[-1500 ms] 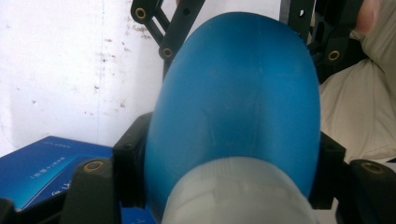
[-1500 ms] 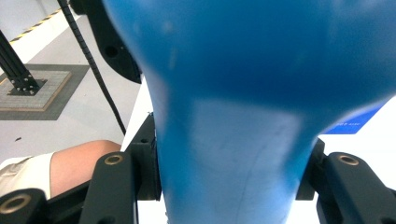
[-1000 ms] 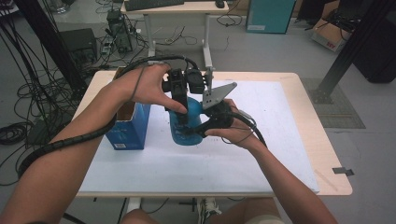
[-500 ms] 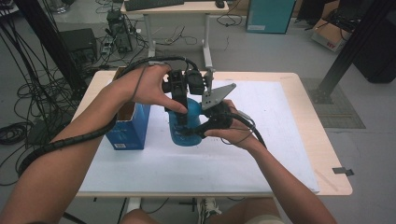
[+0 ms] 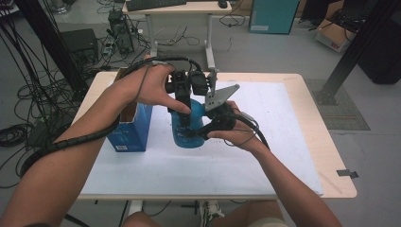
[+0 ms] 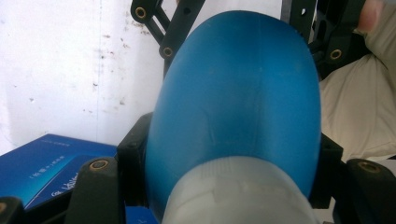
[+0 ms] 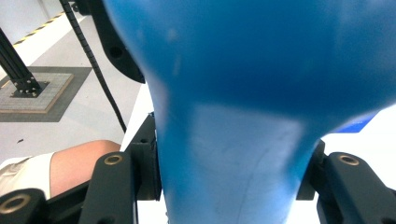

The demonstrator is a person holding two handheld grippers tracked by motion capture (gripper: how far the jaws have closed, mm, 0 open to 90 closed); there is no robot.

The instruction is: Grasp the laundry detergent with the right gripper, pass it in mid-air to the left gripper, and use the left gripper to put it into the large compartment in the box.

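In the high view, a smooth blue plastic bottle [image 5: 188,127] is standing on the white sheet [image 5: 283,142] covering the pale wooden table [image 5: 331,156], just right of an open-topped blue cardboard box [image 5: 130,130]. The left gripper [image 5: 185,113] is coming down on the bottle from above and the far side, while the right gripper [image 5: 201,135] is reaching in from the bottle's right, low against its side. From here the jaws are crowding the bottle, but how they are meeting it is hard to make out.

The left gripper view is settling that for its own tool: the left gripper [image 6: 224,186] is clamping its black jaws tight against either side of the bottle [image 6: 238,102], close to the whitish neck section [image 6: 233,196]. The box [image 6: 51,163] is lying just beside the bottle at lower left, and the right gripper's dark linkage [image 6: 327,42] is sitting beyond the bottle, with a hand [image 6: 359,107] behind it.

The right gripper view is showing the right gripper [image 7: 229,182] squeezing a narrower, waisted part of the bottle [image 7: 243,93], a shape the high view is not revealing. Past the bottle it is also catching the grey floor [image 7: 93,84] and a bare knee [image 7: 79,163] beside the table edge.
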